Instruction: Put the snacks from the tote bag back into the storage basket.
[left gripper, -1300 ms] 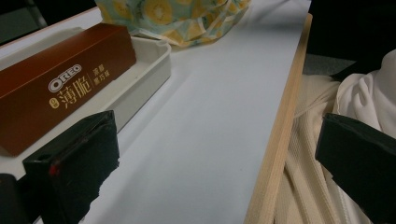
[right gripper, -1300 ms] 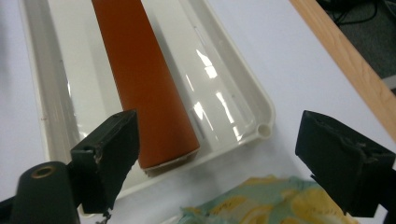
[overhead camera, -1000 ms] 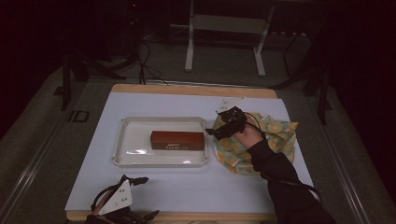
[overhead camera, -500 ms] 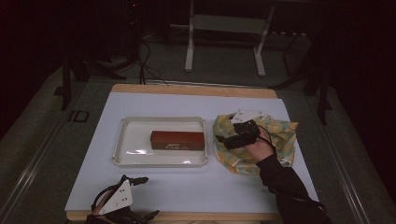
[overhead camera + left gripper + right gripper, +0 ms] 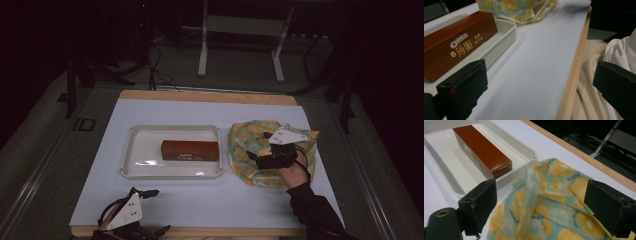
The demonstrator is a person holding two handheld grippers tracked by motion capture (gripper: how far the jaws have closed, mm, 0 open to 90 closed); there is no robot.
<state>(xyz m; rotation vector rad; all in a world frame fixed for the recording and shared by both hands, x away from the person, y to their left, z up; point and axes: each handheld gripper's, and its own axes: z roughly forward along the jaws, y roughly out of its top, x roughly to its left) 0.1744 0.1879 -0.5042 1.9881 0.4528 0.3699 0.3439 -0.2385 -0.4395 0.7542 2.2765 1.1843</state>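
A brown Oreo box (image 5: 190,150) lies lengthwise in a white tray (image 5: 140,132) at the table's middle. Right of the tray is a crumpled cloth (image 5: 250,135) printed with yellow lemon slices. My right gripper (image 5: 254,158) hovers over the cloth, pointing left toward the tray. Its jaws have just been opening and stand open; the cloth (image 5: 554,202) lies below and between them, not pinched. The box (image 5: 481,147) and tray (image 5: 524,147) sit beyond. My left gripper (image 5: 145,192) rests at the front left edge, open and empty, with the box (image 5: 456,42) ahead.
The white table top (image 5: 210,112) has a wooden rim (image 5: 571,82). A cream garment (image 5: 594,65) hangs at the front edge beside the left gripper. Metal stand legs (image 5: 202,55) rise from the floor beyond the table.
My right gripper has moved right and toward the person, from near the box's right end to over the cloth. The left gripper has stayed put.
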